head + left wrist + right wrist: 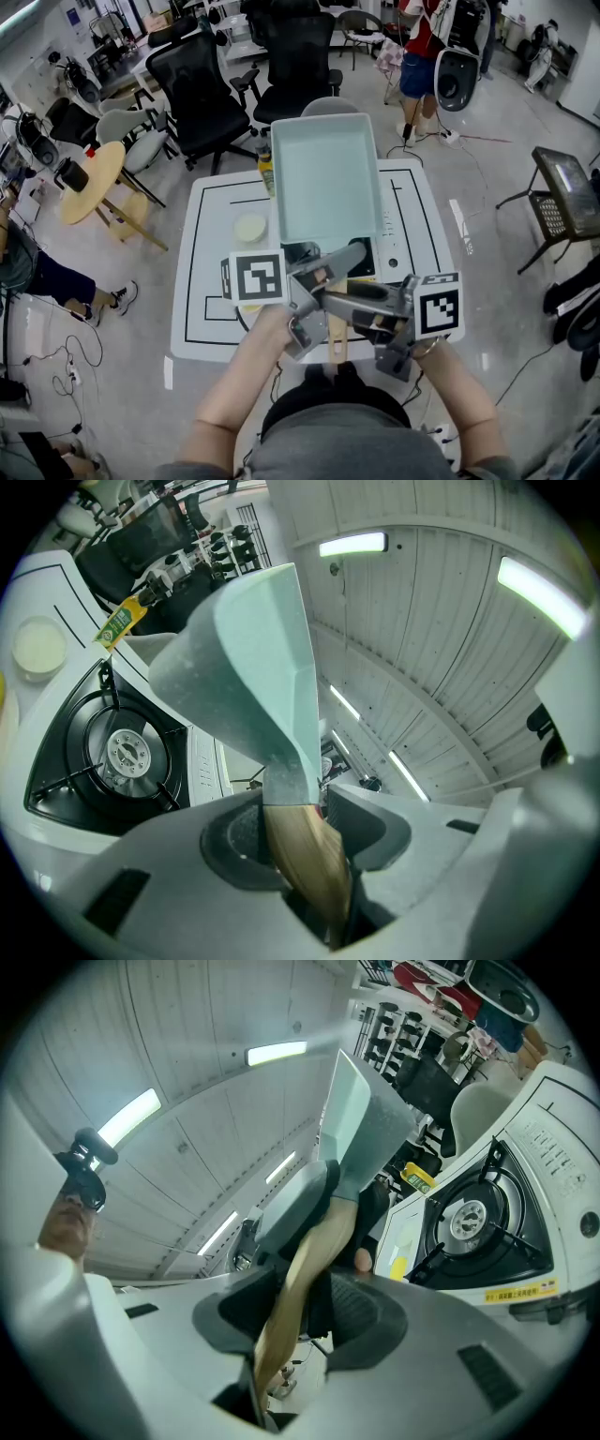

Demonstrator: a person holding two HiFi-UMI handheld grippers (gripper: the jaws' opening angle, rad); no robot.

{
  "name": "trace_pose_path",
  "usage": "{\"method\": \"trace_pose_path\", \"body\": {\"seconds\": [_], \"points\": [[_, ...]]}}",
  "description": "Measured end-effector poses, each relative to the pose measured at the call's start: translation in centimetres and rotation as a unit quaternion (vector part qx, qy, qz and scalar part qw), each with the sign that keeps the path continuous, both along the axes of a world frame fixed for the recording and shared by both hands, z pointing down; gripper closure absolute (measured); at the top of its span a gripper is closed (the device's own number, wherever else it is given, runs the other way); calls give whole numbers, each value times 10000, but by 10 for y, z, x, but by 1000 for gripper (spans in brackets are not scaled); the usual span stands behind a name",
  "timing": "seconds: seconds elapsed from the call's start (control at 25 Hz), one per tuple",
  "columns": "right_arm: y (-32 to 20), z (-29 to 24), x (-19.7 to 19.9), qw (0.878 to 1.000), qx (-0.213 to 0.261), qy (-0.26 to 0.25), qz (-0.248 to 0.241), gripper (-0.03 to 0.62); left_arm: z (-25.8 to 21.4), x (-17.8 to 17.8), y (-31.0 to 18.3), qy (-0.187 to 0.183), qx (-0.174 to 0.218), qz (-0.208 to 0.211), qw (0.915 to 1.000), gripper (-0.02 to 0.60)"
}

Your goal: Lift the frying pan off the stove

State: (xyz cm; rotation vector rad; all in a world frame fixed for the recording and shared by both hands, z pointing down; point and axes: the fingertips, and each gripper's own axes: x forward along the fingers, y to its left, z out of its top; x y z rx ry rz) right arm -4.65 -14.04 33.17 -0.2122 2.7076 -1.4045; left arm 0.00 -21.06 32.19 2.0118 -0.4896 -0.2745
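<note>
My left tongs [298, 822] and right tongs [305, 1288] both pinch the wooden handle [337, 339], sharing the load; frying pan [323, 178] hangs clear above stove [122, 752].

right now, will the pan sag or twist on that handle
Probably front-heavy: the pan is wide and deep, and all of it hangs beyond the thin handle. It may want to roll, since the handle looks smooth and rounded; the left gripper and right gripper both clamp it, which should help. It looks stiff.
</note>
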Motion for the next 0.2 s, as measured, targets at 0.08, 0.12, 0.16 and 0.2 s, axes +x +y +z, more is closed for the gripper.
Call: {"method": "trace_pose_path", "body": {"seconds": [0.08,0.12,0.16,0.2], "points": [[0,0,0,10000,9,-10,-3,428,0,0,0,1,1,-1,10000,433],[0,0,0,10000,5,-15,3,428,0,0,0,2,3,-1,10000,433],[0,0,0,10000,0,-19,8,428,0,0,0,3,4,-1,10000,433],[0,0,0,10000,-5,-23,12,428,0,0,0,4,6,-2,10000,433]]}}
